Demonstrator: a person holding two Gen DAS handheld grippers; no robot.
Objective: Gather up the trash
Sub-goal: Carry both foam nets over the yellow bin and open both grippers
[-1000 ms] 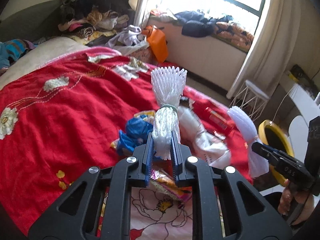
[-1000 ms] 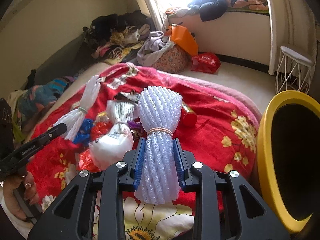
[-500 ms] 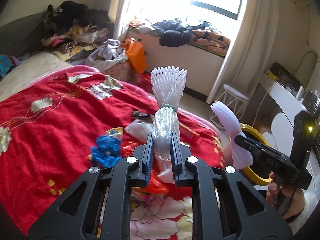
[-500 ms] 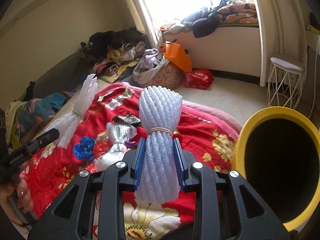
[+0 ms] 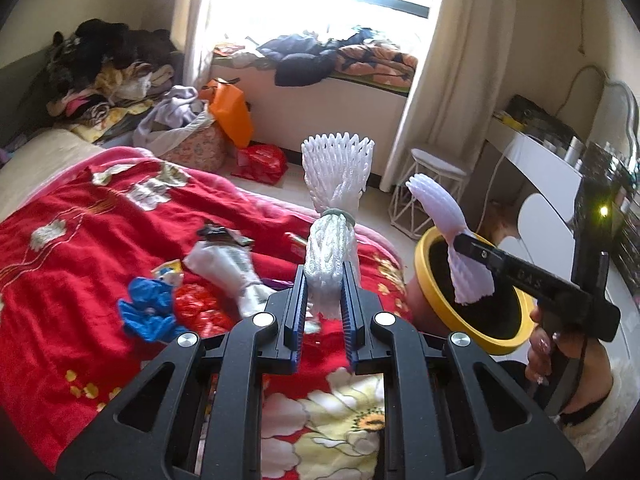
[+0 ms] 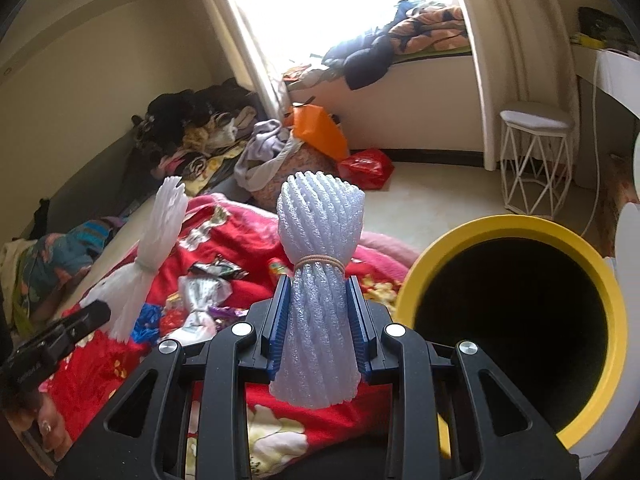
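My left gripper [image 5: 323, 276] is shut on a white foam net [image 5: 334, 216] tied with a band, held upright over the red bedspread [image 5: 76, 276]. My right gripper [image 6: 318, 292] is shut on a pale lilac foam net [image 6: 320, 280], also banded, just left of the yellow-rimmed bin [image 6: 520, 312]. In the left wrist view the right gripper [image 5: 466, 244] holds its lilac net [image 5: 452, 236] above the bin's [image 5: 460, 320] opening. More trash lies on the bed: a blue wrapper [image 5: 148, 312], a red wrapper [image 5: 196, 308] and a white plastic bag [image 5: 232, 272].
A white wire stool [image 6: 536, 160] stands by the curtain. An orange bag [image 5: 230, 114] and a red bag [image 6: 366, 168] sit on the floor near a fabric basket [image 5: 196, 148]. Clothes are piled at the bed's far end [image 5: 104, 72] and on the window seat [image 5: 336, 60].
Both grippers have swung right and risen with their foam nets. The yellow bin has come much closer, and the right gripper's net now hangs over its opening.
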